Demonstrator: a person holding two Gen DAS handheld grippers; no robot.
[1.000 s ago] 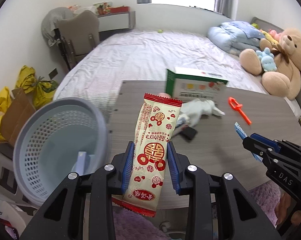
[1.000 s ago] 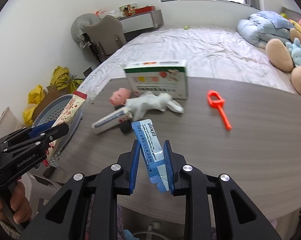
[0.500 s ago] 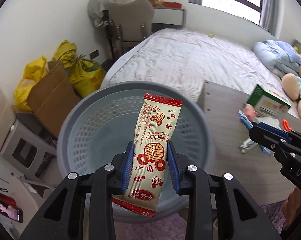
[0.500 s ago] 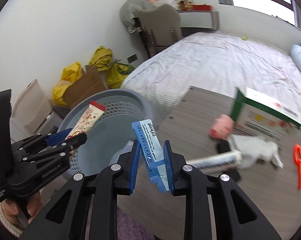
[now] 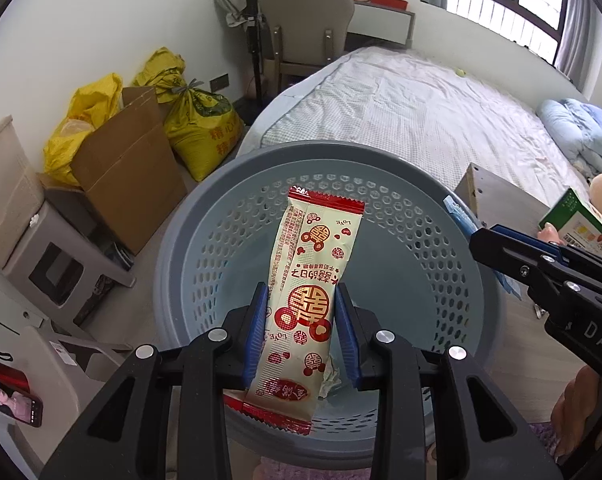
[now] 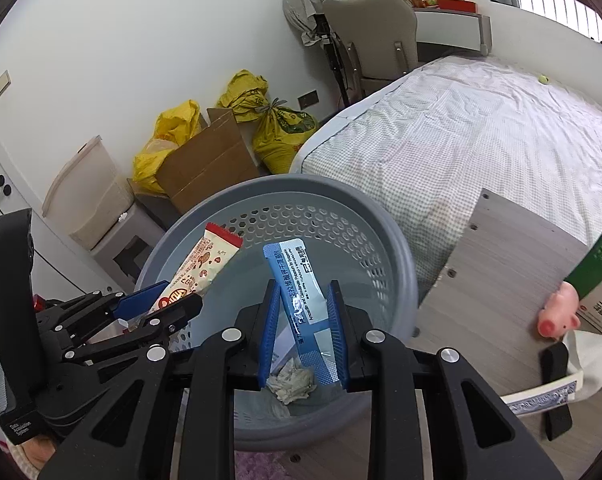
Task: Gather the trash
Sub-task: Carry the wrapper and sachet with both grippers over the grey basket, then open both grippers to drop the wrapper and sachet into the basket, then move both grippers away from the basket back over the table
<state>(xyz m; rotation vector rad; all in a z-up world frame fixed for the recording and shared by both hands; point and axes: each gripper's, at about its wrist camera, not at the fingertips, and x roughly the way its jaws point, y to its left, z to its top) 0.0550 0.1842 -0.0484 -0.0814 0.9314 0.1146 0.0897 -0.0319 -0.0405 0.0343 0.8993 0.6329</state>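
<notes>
Since the earlier frame we have swung both tools off the counter, and each now hangs over the open mouth of the grey basket (image 5: pixel 189 248).

Item one: our left tool (image 5: pixel 301 330), pads pinching the cream-and-red snack wrapper (image 5: pixel 307 300) about its middle; the wrapper's lower end is crossed by the tool body.

Item two: our right tool (image 6: pixel 303 330), pressed onto the blue sachet (image 6: pixel 301 284), whose clear tail sits between the pads.

Item three: crumpled tissue (image 6: pixel 291 382) on the basket floor, directly below the right tool; a white item beside it is mostly hidden, and we cannot tell what it is.

Item four: the basket's near rim is cut off behind both tools; its far rim shows free, with open air above.

Item five: the counter (image 6: pixel 497 280) edge just beside the basket's right rim, carrying a pink pig toy (image 6: pixel 559 314) and a green box (image 6: pixel 599 264), the latter clipped by the frame.

Item six: cardboard box (image 5: pixel 129 172) and yellow bags (image 5: pixel 199 120) on the floor beyond; bed (image 5: pixel 413 104) farther back.
</notes>
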